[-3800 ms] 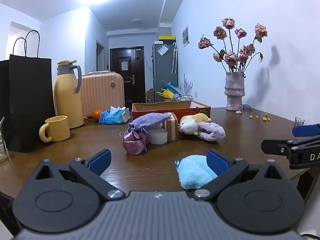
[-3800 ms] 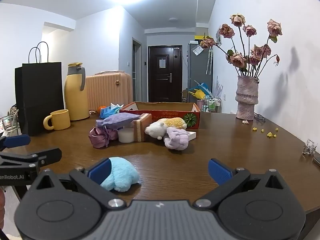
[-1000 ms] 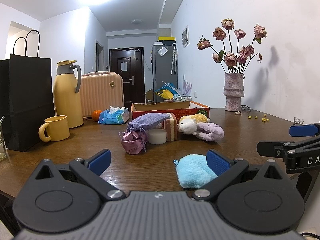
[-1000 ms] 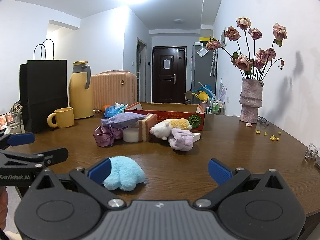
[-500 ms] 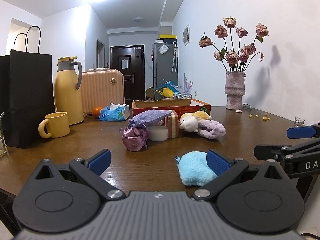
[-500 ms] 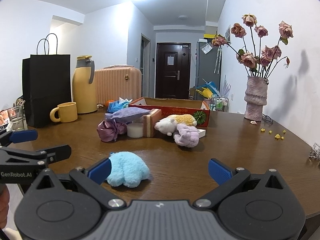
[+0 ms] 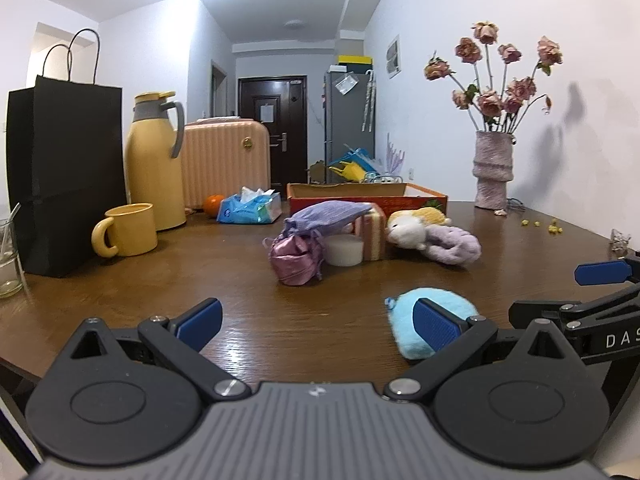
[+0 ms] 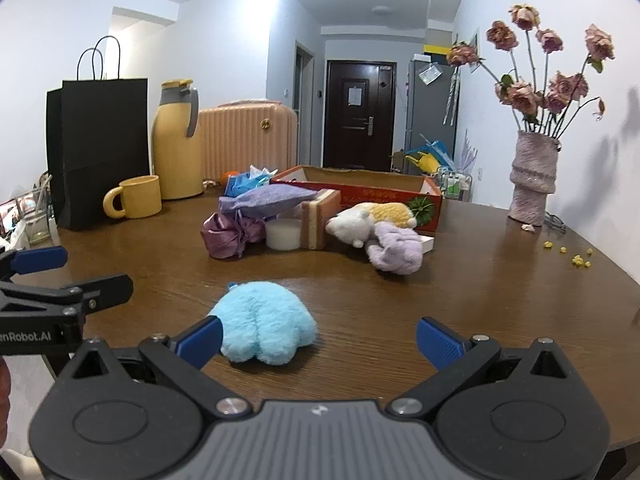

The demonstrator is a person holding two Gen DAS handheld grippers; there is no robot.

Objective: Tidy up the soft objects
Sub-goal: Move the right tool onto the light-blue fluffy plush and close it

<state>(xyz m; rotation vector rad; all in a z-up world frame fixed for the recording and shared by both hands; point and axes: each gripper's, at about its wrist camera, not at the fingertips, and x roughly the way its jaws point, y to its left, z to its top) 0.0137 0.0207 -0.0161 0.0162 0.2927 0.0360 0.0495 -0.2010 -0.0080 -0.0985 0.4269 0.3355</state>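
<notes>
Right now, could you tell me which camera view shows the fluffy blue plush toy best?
The right wrist view: the blue plush toy lies almost whole on the table, only its left edge behind a fingertip. In the left wrist view, the left hand-held gripper has its right finger across the toy's middle.

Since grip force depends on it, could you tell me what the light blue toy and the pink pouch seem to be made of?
The light blue toy looks like fluffy plush: a matte, long fuzzy pile with soft rounded lobes. The pink pouch seems to be thin satin-like fabric: it shows a slight sheen and crumpled gathers, though the exact fibre cannot be told.
</notes>
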